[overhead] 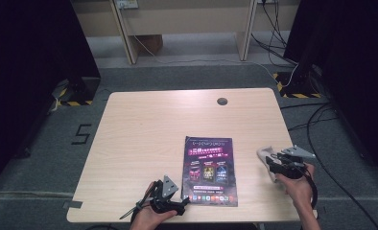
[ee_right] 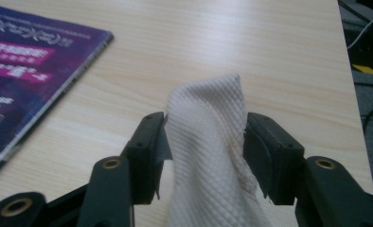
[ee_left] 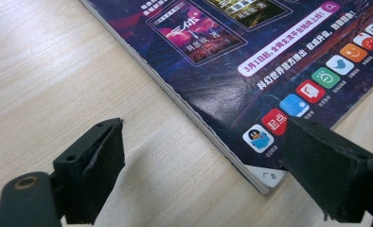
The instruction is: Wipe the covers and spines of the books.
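In the high view, a purple-covered paperback magazine (overhead: 209, 171) lies flat near the front edge of the pale wooden table (overhead: 148, 124). The left tool (overhead: 181, 205) rests just beside its near left corner. The right tool (overhead: 268, 161) sits near the table's right edge, at a white waffle-weave cloth (overhead: 265, 158). No containers stand on the table.

In the left gripper view, the left tool (ee_left: 201, 158) is spread wide and released, its jaws straddling the magazine's (ee_left: 251, 61) corner without pressing on it. The magazine looks thin, light and bendy with a glossy, likely slippery cover; the bound spine edge would probably give the firmest hold.

In the right gripper view, the cloth (ee_right: 208, 156) stands bunched between the jaws of the right tool (ee_right: 206, 151). They seem slack, at most brushing its sides rather than pinching. The cloth looks soft, light and limp, so a gathered fold is the place to take it.
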{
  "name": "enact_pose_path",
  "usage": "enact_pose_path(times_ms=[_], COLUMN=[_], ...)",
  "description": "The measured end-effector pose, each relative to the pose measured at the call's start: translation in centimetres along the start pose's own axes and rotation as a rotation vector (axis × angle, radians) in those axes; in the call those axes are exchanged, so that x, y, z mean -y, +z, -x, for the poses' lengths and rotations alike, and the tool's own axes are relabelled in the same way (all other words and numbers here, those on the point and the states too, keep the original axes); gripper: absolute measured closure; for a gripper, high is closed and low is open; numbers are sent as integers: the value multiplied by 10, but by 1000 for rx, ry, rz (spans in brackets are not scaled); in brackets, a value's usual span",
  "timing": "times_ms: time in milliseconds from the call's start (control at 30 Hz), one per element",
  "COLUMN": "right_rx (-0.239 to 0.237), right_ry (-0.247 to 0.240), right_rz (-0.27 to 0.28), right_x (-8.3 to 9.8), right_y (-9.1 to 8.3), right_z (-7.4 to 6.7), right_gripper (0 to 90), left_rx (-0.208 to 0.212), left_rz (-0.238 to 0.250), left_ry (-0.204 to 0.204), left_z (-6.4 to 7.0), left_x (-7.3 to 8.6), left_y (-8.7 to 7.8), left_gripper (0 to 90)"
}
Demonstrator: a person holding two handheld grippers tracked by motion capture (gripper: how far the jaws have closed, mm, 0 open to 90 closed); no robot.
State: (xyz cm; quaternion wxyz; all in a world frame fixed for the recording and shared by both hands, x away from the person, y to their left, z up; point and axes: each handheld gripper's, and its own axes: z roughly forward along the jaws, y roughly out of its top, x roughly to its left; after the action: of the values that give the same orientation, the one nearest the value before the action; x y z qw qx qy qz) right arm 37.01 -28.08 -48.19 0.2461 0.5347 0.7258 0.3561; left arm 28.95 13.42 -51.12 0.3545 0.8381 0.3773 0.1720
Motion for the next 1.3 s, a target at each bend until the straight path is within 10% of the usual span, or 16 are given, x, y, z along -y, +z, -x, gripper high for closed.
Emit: enact_pose_path(times_ms=[467, 1300], right_rx=[-218, -287], right_ry=[21, -35], right_rz=[-1, -91], right_x=[-3, -9], right_y=[10, 53], right_z=[-44, -99], right_gripper=[400, 319], left_rx=[39, 78], left_rz=[32, 5], left_ry=[-57, -90], left_z=[-9, -21], left_x=[-6, -20], left_y=[-4, 23], left_gripper=[153, 151])
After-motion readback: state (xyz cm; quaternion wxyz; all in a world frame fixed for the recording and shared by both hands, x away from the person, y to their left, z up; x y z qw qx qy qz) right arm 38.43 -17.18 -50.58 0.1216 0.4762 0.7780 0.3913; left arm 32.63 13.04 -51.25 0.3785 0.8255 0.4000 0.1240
